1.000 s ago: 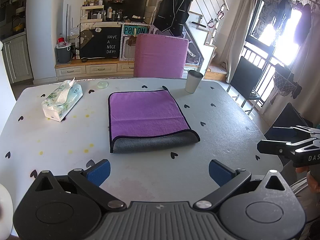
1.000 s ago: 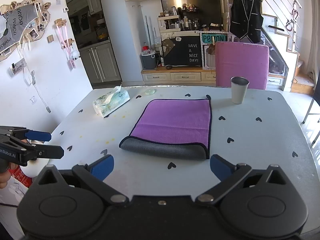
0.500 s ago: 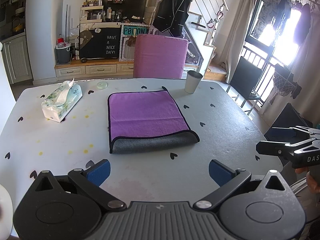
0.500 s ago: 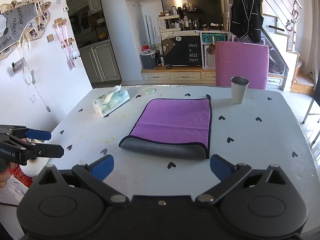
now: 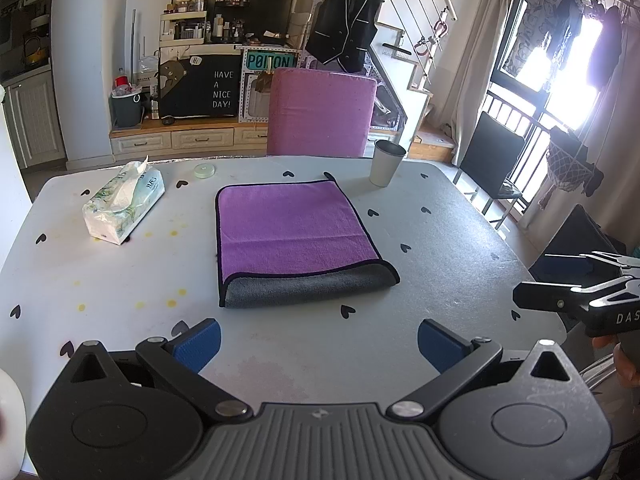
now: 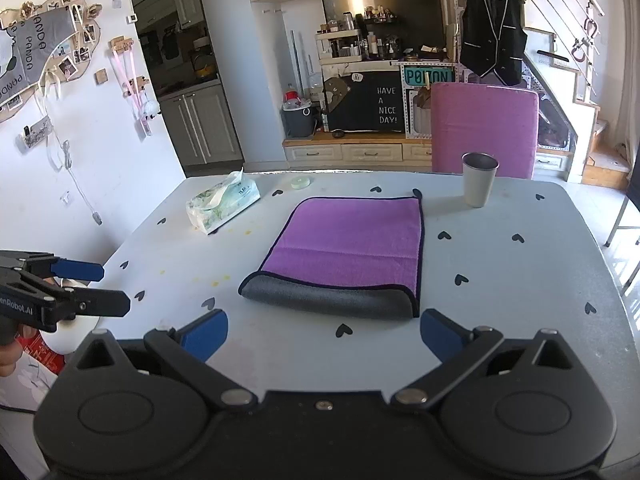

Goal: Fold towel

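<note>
A purple towel [image 5: 292,226] with a grey underside lies folded flat in the middle of the table, its grey fold at the near edge; it also shows in the right wrist view [image 6: 348,240]. My left gripper [image 5: 316,340] is open and empty, held back at the table's near edge, short of the towel. My right gripper [image 6: 324,336] is open and empty, also near the front edge. Each gripper shows from the side in the other's view: the right one [image 5: 576,280] and the left one [image 6: 80,284].
A tissue pack [image 5: 124,204] lies at the left, a metal cup [image 5: 386,164] stands at the far right of the towel, a small round lid [image 5: 204,170] near the far edge. A pink chair [image 5: 320,112] stands behind the table [image 5: 440,248].
</note>
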### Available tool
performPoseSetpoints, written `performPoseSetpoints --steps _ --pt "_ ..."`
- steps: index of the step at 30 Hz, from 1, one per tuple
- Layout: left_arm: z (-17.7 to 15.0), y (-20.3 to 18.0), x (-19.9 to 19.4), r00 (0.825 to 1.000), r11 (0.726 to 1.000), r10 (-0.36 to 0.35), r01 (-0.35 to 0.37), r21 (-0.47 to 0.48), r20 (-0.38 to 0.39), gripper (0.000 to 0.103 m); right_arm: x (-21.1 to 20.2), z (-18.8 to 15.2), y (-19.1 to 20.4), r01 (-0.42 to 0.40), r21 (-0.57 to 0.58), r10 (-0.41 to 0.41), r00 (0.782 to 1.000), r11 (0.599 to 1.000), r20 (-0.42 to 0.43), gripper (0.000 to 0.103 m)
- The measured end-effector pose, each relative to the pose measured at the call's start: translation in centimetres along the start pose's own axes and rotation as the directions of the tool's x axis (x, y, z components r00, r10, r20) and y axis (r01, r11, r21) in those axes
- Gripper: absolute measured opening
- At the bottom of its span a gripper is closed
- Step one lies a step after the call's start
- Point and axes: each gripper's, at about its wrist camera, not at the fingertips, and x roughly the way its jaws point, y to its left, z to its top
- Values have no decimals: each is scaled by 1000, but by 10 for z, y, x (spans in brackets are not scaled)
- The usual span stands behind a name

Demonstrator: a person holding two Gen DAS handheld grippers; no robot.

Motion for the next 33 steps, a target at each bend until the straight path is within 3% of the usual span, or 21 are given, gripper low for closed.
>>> performPoseSetpoints --steps 33 --pt "0 0 0 1000 1000 1 -1 2 0 103 -5 3 1 -3 -7 3 1000 1000 -2 102"
